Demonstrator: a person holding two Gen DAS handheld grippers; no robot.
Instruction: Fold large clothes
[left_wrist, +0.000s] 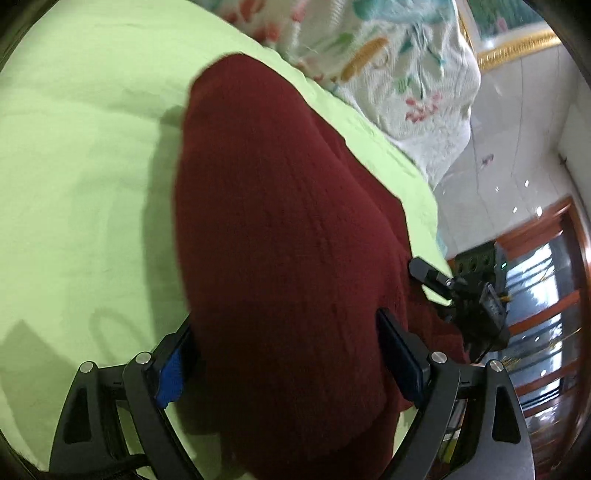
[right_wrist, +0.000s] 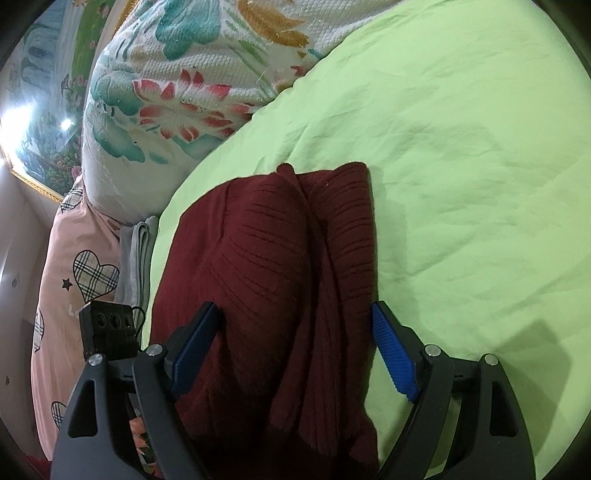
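Left claw (left_wrist: 288, 354) spread wide astride dark red knit sweater (left_wrist: 280, 229), pads not pressing it. Right claw (right_wrist: 295, 343) likewise wide, gripping nothing. Sweater folded on green bedsheet (right_wrist: 461, 166), long axis running away from both claws toward floral quilt (right_wrist: 177, 92).
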